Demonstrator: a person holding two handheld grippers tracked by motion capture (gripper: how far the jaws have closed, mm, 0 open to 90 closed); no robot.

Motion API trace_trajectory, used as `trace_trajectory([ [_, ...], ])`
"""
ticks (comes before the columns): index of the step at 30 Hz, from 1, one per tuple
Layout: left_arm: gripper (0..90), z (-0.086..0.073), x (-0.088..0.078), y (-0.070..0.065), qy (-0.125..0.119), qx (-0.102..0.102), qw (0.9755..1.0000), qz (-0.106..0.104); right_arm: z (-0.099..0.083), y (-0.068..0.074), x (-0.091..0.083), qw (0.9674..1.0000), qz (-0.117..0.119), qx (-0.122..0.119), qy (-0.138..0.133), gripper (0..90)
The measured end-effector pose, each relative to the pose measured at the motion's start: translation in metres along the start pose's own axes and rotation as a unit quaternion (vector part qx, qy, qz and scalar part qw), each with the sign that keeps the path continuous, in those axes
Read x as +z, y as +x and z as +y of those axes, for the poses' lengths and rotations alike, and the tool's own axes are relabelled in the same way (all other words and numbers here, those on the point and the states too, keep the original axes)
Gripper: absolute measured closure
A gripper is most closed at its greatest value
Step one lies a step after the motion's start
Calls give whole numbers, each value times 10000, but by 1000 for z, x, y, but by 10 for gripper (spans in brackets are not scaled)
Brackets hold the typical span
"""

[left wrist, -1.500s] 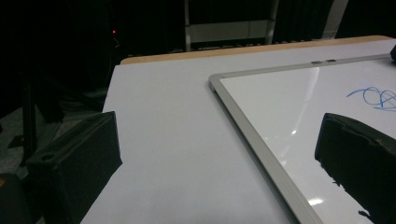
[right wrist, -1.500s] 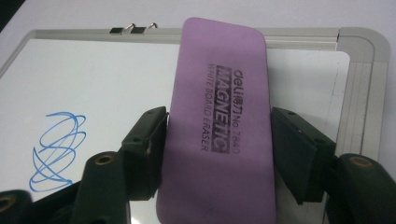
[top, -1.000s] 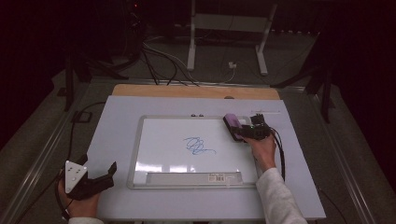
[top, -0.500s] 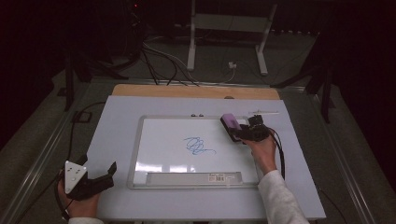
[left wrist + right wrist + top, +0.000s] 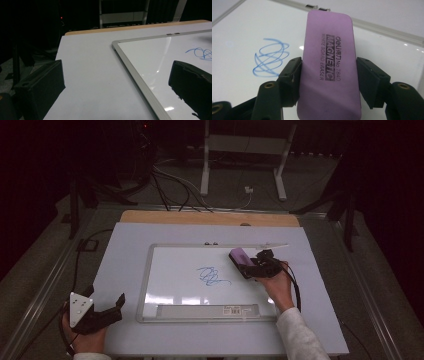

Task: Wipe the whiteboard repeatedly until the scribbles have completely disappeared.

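step in hand, as judged: eraser carried to the scribble, wipe not yet begun. right gripper has its fingers closed on the long sides of a purple whiteboard eraser, over the right part of the whiteboard, just right of the blue scribble. cannot tell whether the eraser touches the board.

left gripper rests at the near left of the worktop, fingers wide apart, holding nothing.

next move likely calls for bringing the eraser face flat onto the board and sweeping left across the ink.

materials: eraser is a matte rounded slab with black print. board is glossy white, thin metal frame, glare spots. worktop is a flat pale sheet.
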State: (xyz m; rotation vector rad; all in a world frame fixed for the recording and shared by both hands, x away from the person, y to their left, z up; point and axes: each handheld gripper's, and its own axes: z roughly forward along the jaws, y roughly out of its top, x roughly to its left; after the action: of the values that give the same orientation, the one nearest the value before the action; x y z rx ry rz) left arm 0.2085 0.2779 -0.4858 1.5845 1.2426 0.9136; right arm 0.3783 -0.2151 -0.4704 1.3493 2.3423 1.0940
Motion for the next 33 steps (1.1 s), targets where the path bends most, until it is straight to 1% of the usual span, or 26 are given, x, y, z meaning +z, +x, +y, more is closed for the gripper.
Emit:
trace_trajectory([
  [6, 11, 0, 0, 0, 5, 1, 10000, 0, -7, 14, 4, 9995, -45, -249, 171, 402],
  [9, 11, 0, 0, 0, 4, -3, 10000, -1, -9, 18, 6, 9992, -64, -317, 228, 402],
  [15, 11, 0, 1, 0, 11, -5, 10000, -5, -18, 25, 13, 9977, -188, -471, 449, 401],
  [18, 11, 0, 1, 0, 13, -5, 10000, -5, -20, 26, 14, 9972, -203, -513, 498, 401],
  [21, 11, 0, 1, -1, 12, -6, 10000, -4, -22, 27, 15, 9973, -211, -505, 492, 389],
  [22, 11, 0, 1, -1, 11, -9, 10000, -9, -22, 27, 16, 9975, -179, -481, 494, 363],
  [24, 11, -1, 1, -1, 11, -8, 10000, -10, -21, 27, 17, 9977, -189, -484, 442, 306],
  [26, 11, -1, 1, -1, 16, -10, 10000, -11, -20, 28, 18, 9978, -237, -488, 380, 282],
  [28, 11, 0, 1, -1, 15, -7, 10000, -9, -18, 28, 19, 9980, -269, -462, 349, 278],
  [30, 11, 0, 1, -1, 14, -7, 10000, -11, -16, 26, 21, 9984, -249, -388, 321, 282],
  [33, 11, -1, 1, 0, 12, -15, 10000, -11, -14, 24, 26, 9988, -194, -277, 347, 296],
])
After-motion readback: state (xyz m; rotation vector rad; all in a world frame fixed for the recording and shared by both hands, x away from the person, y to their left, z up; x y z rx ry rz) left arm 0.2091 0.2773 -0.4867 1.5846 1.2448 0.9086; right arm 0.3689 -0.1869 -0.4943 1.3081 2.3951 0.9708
